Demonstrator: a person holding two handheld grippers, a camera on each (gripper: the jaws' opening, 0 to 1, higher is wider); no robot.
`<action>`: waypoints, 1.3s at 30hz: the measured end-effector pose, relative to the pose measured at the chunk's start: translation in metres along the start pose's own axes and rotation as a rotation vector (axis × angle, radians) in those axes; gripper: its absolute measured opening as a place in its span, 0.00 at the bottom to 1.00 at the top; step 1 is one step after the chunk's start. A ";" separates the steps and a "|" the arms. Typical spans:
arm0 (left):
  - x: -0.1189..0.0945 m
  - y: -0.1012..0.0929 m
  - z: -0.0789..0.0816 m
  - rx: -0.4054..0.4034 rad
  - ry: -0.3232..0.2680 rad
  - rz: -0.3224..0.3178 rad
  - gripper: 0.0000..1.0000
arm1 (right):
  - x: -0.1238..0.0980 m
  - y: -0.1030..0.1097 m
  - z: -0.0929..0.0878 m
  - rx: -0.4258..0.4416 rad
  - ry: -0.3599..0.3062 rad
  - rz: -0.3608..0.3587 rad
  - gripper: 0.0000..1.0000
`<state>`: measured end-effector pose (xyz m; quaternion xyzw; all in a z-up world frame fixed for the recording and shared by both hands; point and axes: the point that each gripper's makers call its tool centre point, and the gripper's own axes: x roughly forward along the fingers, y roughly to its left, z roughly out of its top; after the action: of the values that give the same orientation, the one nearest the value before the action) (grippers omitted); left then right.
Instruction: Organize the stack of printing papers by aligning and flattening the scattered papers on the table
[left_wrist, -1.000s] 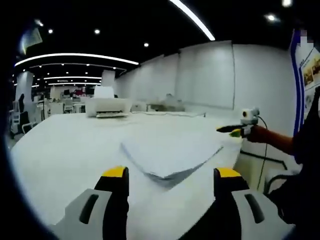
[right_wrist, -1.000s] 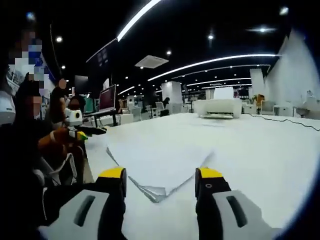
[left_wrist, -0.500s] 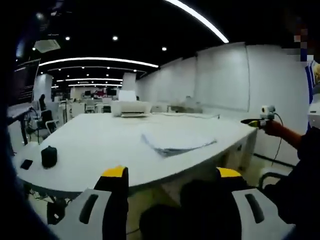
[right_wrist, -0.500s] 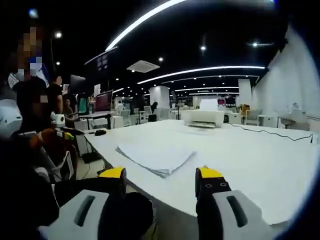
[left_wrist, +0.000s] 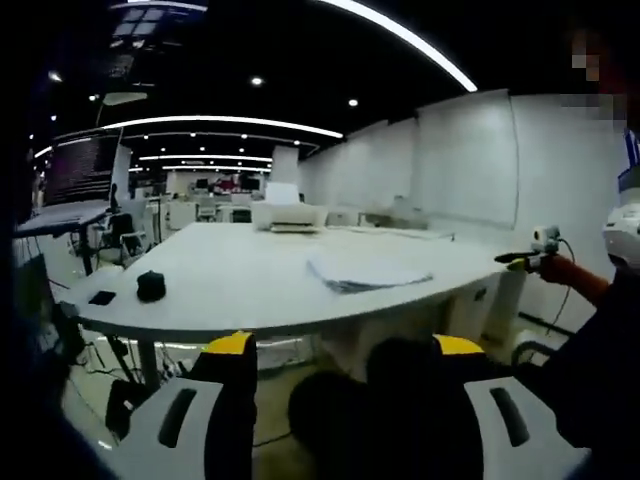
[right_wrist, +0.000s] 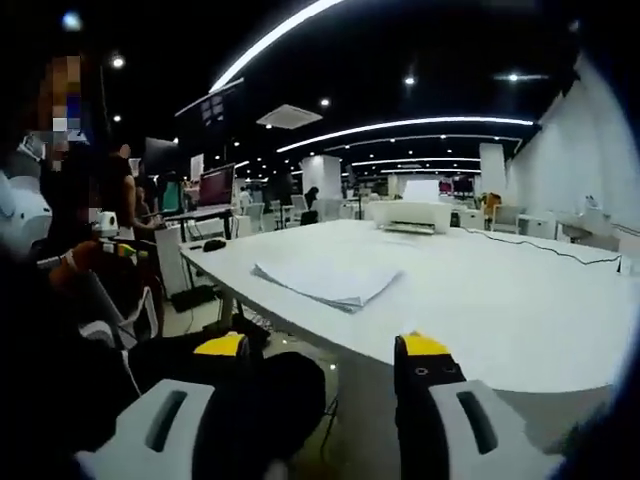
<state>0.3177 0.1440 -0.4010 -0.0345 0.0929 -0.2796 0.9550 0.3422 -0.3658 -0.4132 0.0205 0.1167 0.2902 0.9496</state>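
- Landmark: the paper stack (left_wrist: 368, 271), lying flat on the white table (left_wrist: 230, 285) near its close edge.
- My left gripper (left_wrist: 340, 370) hangs below table height, well short of the stack, jaws spread wide, holding nothing.
- My right gripper (right_wrist: 322, 372) likewise: short of the table edge, jaws wide apart, empty.
- Handling, my judgement: thin loose sheets, light, limp, slippery on each other. Pinching 1 corner would likely peel off only top sheets or crease them. Better to press the jaws against 2 opposite edges and square the pile, then flatten from above.
- The stack looks roughly gathered, edges slightly fanned in the right gripper view (right_wrist: 328, 282).
- Left of the stack: a small dark object (left_wrist: 151, 285) and a flat dark item (left_wrist: 102, 297) near the table's far corner. Well apart, no hindrance.
- Behind the stack: a white printer (left_wrist: 287, 215), well apart.
- Right of the stack: a cable (right_wrist: 540, 247) trails across the table, clear of the paper.
- Nothing stands between grippers and stack except the table edge itself.
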 end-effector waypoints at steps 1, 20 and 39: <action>-0.004 -0.001 -0.002 -0.003 0.000 0.004 0.73 | -0.004 0.001 0.001 0.011 -0.008 0.000 0.54; -0.030 -0.013 0.014 -0.039 -0.087 0.012 0.71 | -0.040 0.002 0.007 0.009 -0.059 -0.074 0.56; 0.007 -0.009 0.026 -0.126 -0.097 -0.025 0.71 | -0.006 0.012 0.023 0.105 -0.122 -0.004 0.58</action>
<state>0.3241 0.1332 -0.3755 -0.1092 0.0635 -0.2831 0.9507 0.3363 -0.3586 -0.3884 0.0876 0.0737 0.2802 0.9531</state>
